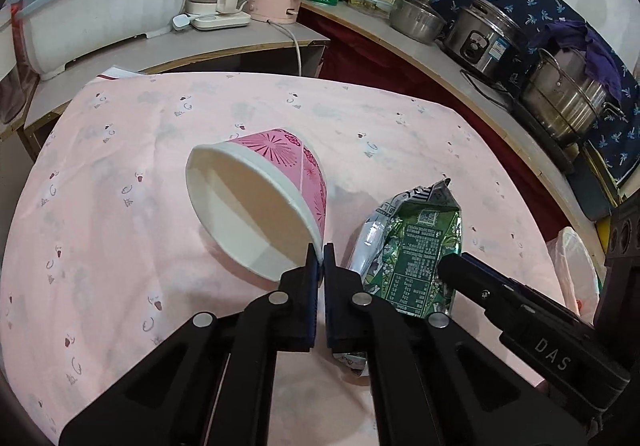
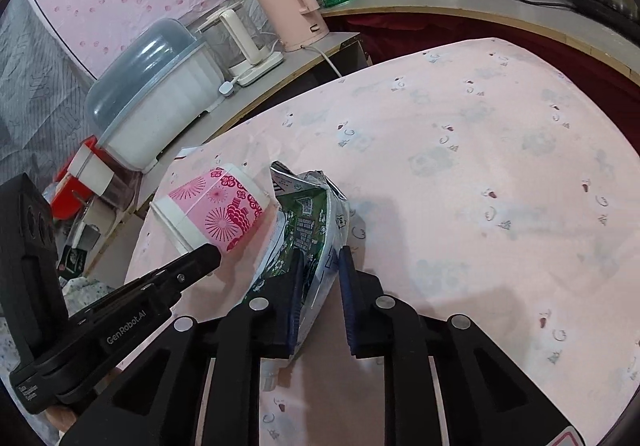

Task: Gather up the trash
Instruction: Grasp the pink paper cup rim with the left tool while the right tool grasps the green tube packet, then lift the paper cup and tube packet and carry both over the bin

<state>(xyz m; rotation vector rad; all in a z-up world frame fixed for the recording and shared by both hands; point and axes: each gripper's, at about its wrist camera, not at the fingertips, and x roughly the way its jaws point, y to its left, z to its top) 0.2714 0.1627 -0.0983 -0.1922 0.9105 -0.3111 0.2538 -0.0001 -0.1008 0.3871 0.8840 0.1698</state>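
The left tool (image 1: 319, 260) was clamped on the rim of the paper cup (image 1: 256, 202), which was tipped with its open mouth toward that tool's camera and its pink patterned wall away from it. Just to the right of the cup stood a crumpled green snack bag (image 1: 416, 250), near the middle of the pink-clothed bench (image 1: 120, 174). The right tool (image 2: 320, 266) was closed on the bag's (image 2: 308, 230) lower part, one pad on each side of the foil. In the right wrist view the cup (image 2: 212, 210) touched the bag's left side, toward the bench's left edge.
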